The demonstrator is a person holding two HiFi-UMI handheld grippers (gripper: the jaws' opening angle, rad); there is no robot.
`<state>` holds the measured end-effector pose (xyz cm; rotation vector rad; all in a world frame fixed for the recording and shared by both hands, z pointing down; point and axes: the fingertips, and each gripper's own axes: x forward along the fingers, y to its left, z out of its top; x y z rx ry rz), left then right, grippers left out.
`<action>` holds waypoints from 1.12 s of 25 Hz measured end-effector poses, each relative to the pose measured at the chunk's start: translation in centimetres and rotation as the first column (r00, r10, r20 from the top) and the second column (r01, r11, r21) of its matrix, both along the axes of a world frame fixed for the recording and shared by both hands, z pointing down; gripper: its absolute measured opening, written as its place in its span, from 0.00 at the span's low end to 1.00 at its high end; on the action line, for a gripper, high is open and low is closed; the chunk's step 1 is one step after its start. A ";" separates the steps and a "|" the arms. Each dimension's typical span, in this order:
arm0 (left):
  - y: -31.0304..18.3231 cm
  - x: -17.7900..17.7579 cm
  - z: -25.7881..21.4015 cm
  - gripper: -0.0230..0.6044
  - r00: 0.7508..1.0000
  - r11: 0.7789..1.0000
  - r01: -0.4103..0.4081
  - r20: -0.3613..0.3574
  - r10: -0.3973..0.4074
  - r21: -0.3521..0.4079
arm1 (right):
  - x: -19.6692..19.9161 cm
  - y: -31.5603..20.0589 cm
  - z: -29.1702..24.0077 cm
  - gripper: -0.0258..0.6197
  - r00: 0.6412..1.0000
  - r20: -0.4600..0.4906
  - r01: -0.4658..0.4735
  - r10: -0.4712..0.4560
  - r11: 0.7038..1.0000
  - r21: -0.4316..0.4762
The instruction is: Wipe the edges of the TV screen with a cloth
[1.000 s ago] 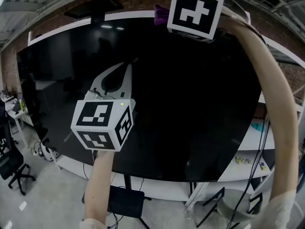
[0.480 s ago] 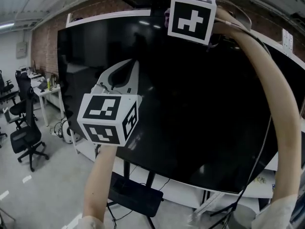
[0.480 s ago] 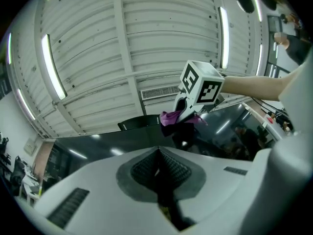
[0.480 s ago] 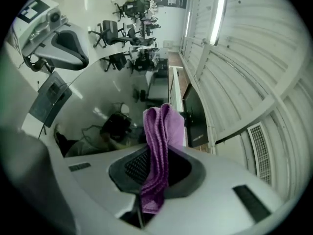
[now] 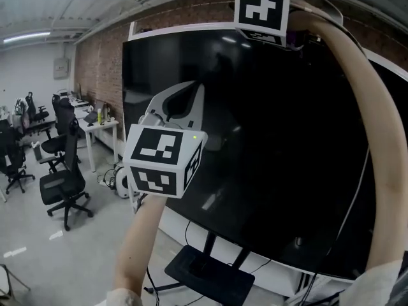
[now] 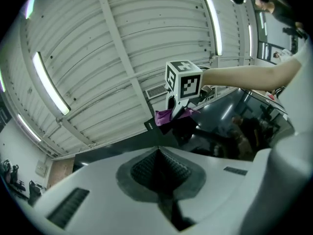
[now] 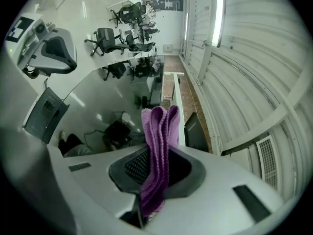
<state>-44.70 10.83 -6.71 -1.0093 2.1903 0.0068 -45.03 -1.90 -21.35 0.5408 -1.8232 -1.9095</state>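
Note:
A large black TV screen [image 5: 274, 152] in a thin white frame [image 5: 178, 28] fills the head view. My right gripper [image 5: 288, 40] is raised to the TV's top edge, mostly hidden behind its marker cube [image 5: 261, 6]. It is shut on a folded purple cloth [image 7: 159, 146], which sticks up between the jaws beside the white top edge [image 7: 172, 94]. The left gripper view shows the same cloth [image 6: 165, 115] against that top edge. My left gripper [image 5: 183, 102] hovers in front of the screen's left half, shut with nothing in it.
Black office chairs [image 5: 64, 190] and a white desk [image 5: 95, 123] stand on the floor at the left, before a brick wall [image 5: 102, 62]. The TV stand's dark base [image 5: 207, 276] sits below the screen. Ceiling light strips [image 6: 46, 82] run overhead.
The head view has swung left, bringing the TV's upper left corner and the office into sight. The right gripper with the cloth now sits nearer that corner along the top edge.

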 end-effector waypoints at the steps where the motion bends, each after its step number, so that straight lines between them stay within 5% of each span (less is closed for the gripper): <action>1: 1.0 -1.2 0.2 0.06 1.000 1.000 0.000 -0.006 0.000 0.008 | -1.2 0.3 -0.3 0.13 1.000 -0.001 -0.020 0.020 1.000 0.012; 12: 10.2 -17.1 1.1 0.06 0.995 0.997 -0.075 -0.061 0.075 0.013 | -13.2 7.6 0.0 0.13 0.994 -0.070 -0.086 0.081 0.994 -0.071; 15: 12.1 -20.1 0.7 0.06 0.993 0.994 -0.108 -0.048 0.108 -0.010 | -15.9 9.0 0.1 0.13 0.982 -0.097 -0.168 0.163 0.985 -0.049; 28: 17.6 -31.4 2.8 0.06 0.962 0.970 -0.242 -0.131 0.238 -0.012 | -26.2 15.5 0.0 0.13 0.973 -0.102 -0.219 0.205 0.964 -0.148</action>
